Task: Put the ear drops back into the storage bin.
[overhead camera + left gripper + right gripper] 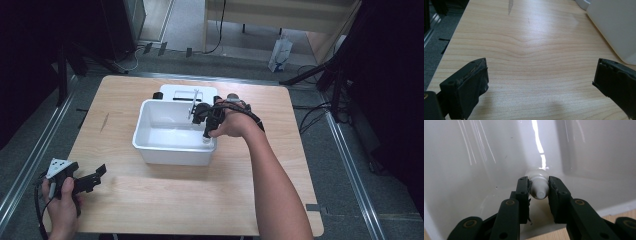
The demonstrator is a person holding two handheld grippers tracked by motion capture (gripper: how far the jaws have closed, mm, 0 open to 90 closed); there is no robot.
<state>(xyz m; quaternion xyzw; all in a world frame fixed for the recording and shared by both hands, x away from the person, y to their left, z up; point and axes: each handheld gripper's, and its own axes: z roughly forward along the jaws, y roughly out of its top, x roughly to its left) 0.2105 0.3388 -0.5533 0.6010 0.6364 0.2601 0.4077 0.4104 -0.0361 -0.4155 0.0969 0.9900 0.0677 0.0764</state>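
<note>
A white plastic tub [150, 145] stands in the middle of the wooden table [150, 210]. My right gripper [206, 134] reaches down into its right end. In the right gripper view its jaws are shut on a small white bottle [538, 187], nozzle end toward the camera, low against the tub's inner wall [474, 170]. My left gripper [95, 176] rests near the table's front left corner, held by a hand. Its jaws stand wide open over bare wood [529, 62] with nothing between them.
A white flat device [192, 93] with a thin upright rod sits just behind the tub. The tub's outer corner [614, 27] lies to the right in the left gripper view. Dark stands and cables surround the table on the floor.
</note>
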